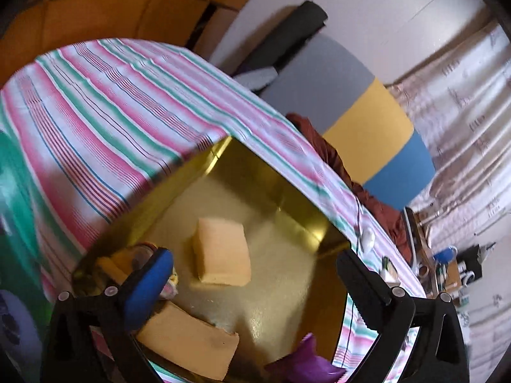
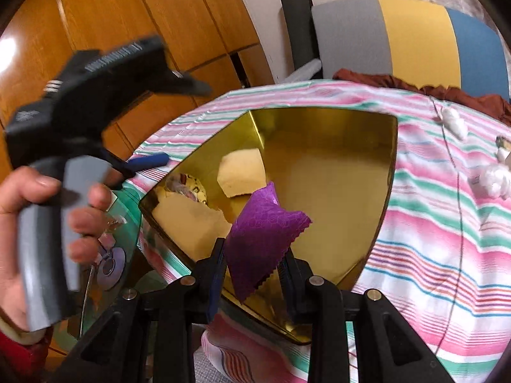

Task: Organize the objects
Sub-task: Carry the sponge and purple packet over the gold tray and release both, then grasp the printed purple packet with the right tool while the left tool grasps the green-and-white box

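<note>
tray (image 2: 388, 172) sits on the tablecloth (image 2: 431, 223) | inside it: one sponge (image 2: 244, 170) toward the middle, another sponge (image 2: 188, 220) by the near-left wall | cloth piece (image 2: 262, 239) over the tray's near edge, between the right gripper's (image 2: 254, 268) fingers | left gripper (image 2: 105, 73) off to the tray's left | chair (image 2: 415, 38) behind the table

Striped cloth (image 1: 105, 102) in pink, green and white covers the table, and behind it warm wooden cabinet doors (image 2: 105, 12) catch a bright glare (top left). A white wall (image 1: 367, 3) stands beside them, a panel (image 2: 415, 35) banded grey, yellow and blue leans there, and pale patterned curtains (image 1: 472, 121) hang on the right
</note>
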Available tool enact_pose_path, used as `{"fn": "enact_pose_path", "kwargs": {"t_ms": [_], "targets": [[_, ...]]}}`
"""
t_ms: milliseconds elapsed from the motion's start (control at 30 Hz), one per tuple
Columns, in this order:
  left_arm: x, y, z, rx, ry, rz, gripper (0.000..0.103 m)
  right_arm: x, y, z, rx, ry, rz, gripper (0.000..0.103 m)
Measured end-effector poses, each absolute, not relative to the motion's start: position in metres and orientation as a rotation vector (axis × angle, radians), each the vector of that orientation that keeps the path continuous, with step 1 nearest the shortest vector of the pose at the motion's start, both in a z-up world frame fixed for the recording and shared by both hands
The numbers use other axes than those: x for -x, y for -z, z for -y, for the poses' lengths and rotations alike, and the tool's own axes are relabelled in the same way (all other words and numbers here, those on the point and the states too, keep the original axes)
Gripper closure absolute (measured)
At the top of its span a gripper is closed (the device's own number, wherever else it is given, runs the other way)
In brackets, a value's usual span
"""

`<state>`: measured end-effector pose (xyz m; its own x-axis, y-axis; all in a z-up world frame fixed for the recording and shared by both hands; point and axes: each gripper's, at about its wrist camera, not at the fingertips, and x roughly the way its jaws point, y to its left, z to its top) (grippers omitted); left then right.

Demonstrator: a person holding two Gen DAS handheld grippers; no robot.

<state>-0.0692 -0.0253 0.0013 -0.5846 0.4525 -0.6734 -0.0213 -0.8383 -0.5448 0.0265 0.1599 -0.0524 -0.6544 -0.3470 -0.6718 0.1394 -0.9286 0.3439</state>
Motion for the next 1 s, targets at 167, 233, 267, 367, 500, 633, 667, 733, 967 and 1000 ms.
{"fn": "enact_pose_path", "kwargs": {"t_ms": [167,233,267,367,500,633,667,733,967,1000], "targets": [[0.068,-0.010,0.027,1.243,-2.500,0.714,0.000,-0.018,0.058,-0.150,-1.167,2.564,0.402,0.067],[0.066,-0.010,0.027,1.246,-2.502,0.709,0.000,-0.018,0.056,-0.147,-1.154,2.561,0.399,0.058],[0.066,-0.010,0.026,1.249,-2.504,0.705,0.000,-0.021,0.054,-0.147,-1.133,2.559,0.404,0.054],[0.066,-0.008,0.023,1.258,-2.498,0.706,0.000,-0.031,0.048,-0.153,-1.087,2.589,0.401,0.052],[0.064,-0.006,0.015,1.266,-2.489,0.688,0.000,-0.042,0.041,-0.168,-1.035,2.650,0.427,0.052],[0.059,-0.006,0.004,1.264,-2.476,0.642,0.000,-0.050,0.033,-0.192,-0.998,2.739,0.499,0.052],[0.058,-0.006,0.000,1.263,-2.467,0.631,0.000,-0.052,0.032,-0.197,-0.991,2.754,0.510,0.052],[0.055,-0.006,-0.007,1.254,-2.451,0.610,0.000,-0.055,0.028,-0.210,-0.987,2.806,0.526,0.052],[0.034,-0.010,-0.047,1.158,-2.314,0.512,0.000,-0.067,0.030,-0.258,-1.033,2.915,0.639,0.052],[0.029,-0.011,-0.056,1.145,-2.288,0.478,0.000,-0.069,0.032,-0.266,-1.050,2.932,0.652,0.052]]}}
